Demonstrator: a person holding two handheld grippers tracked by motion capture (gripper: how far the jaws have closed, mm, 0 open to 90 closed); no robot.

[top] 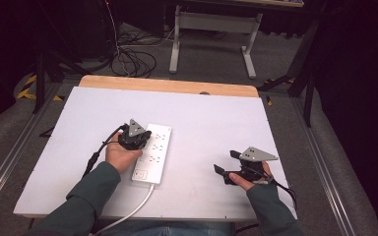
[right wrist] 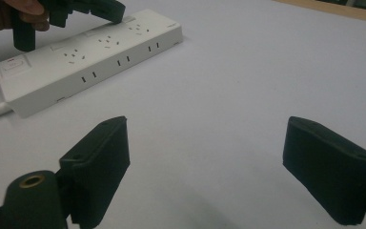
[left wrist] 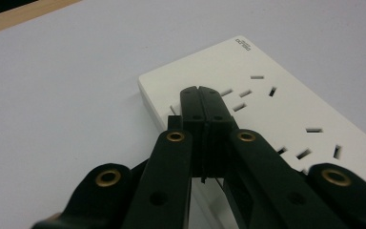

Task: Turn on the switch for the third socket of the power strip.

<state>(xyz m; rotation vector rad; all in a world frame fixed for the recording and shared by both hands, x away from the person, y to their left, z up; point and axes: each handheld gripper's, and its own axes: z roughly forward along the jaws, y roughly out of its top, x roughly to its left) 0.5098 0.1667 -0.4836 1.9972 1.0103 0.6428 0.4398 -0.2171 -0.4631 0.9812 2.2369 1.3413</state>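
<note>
Here, left gripper (left wrist: 201,93) fingers pressed together on power strip (left wrist: 286,109), right gripper (right wrist: 205,167) fingers spread wide, empty.

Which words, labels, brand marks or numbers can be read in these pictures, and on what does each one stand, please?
Small dark print, perhaps a brand mark, at the far corner of the white power strip: too small and blurred to read.
Small red mark on the switch at the strip's cable end, seen in the right gripper view: no letters can be made out.
The left gripper, the right gripper and the white table top: no text.
</note>
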